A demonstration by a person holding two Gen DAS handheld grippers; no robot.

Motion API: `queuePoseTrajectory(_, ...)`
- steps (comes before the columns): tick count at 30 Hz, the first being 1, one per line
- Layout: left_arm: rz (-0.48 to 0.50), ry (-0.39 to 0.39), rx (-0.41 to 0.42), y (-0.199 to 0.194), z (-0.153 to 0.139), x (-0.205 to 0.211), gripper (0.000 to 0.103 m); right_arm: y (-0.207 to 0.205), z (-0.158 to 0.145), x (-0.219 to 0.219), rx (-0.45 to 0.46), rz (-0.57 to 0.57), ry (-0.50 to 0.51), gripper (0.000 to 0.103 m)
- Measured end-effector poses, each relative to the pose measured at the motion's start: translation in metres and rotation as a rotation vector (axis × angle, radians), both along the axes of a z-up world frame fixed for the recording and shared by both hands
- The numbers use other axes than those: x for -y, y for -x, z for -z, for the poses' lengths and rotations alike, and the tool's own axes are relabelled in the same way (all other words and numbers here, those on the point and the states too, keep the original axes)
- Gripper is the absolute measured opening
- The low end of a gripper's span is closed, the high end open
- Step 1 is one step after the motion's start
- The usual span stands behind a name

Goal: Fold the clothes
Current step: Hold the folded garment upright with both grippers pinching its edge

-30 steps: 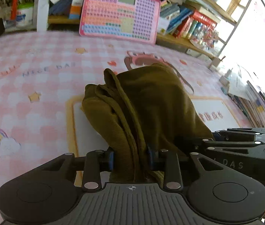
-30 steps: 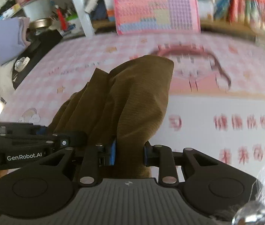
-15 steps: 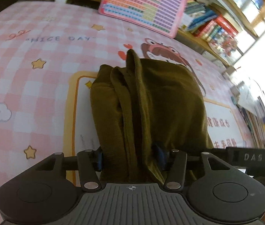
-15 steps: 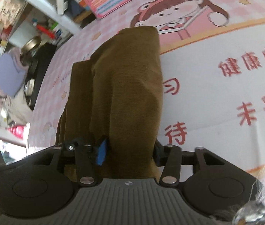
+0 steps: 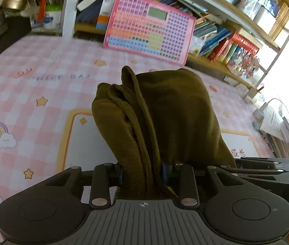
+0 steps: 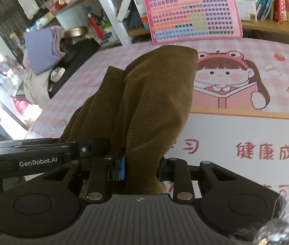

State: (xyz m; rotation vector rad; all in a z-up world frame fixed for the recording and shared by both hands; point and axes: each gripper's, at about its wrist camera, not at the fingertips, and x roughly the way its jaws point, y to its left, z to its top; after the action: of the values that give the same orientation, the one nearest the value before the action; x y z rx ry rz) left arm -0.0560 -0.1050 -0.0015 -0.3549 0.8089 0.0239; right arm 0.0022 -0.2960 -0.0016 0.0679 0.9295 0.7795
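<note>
Garment, olive, bunched in several layers, lifted above pink mat with far end drooping toward 12 o'clock; held at two points on near edge, probably to carry one half over for next fold. Left gripper: jaws just closed further, clamped on thick layered edge. Right gripper: likewise just closed further, pinching adjoining fold. Both pitched steeply downward, side by side; right body at 3 o'clock in left view, left body at 9 o'clock in right view. Pink keyboard toy propped beyond at 12.
</note>
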Motion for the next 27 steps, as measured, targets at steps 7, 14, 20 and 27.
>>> queuePoseTrajectory(7, 0.001, -0.043, 0.018, -0.005, -0.011, 0.026, 0.031, -0.007, -0.007, 0.025, 0.009, 0.004, -0.034, 0.025)
queuePoseTrajectory(14, 0.022, -0.075, 0.039, -0.012, -0.02, 0.048, 0.031, -0.014, -0.013, 0.049, 0.021, 0.02, -0.059, 0.026)
queuePoseTrajectory(20, 0.041, -0.083, 0.033, -0.02, -0.021, 0.057, 0.031, -0.018, -0.012, 0.061, 0.014, 0.039, -0.062, 0.026)
queuePoseTrajectory(27, 0.07, -0.08, 0.031, -0.03, -0.019, 0.055, 0.031, -0.024, -0.011, 0.061, 0.014, 0.067, -0.059, 0.026)
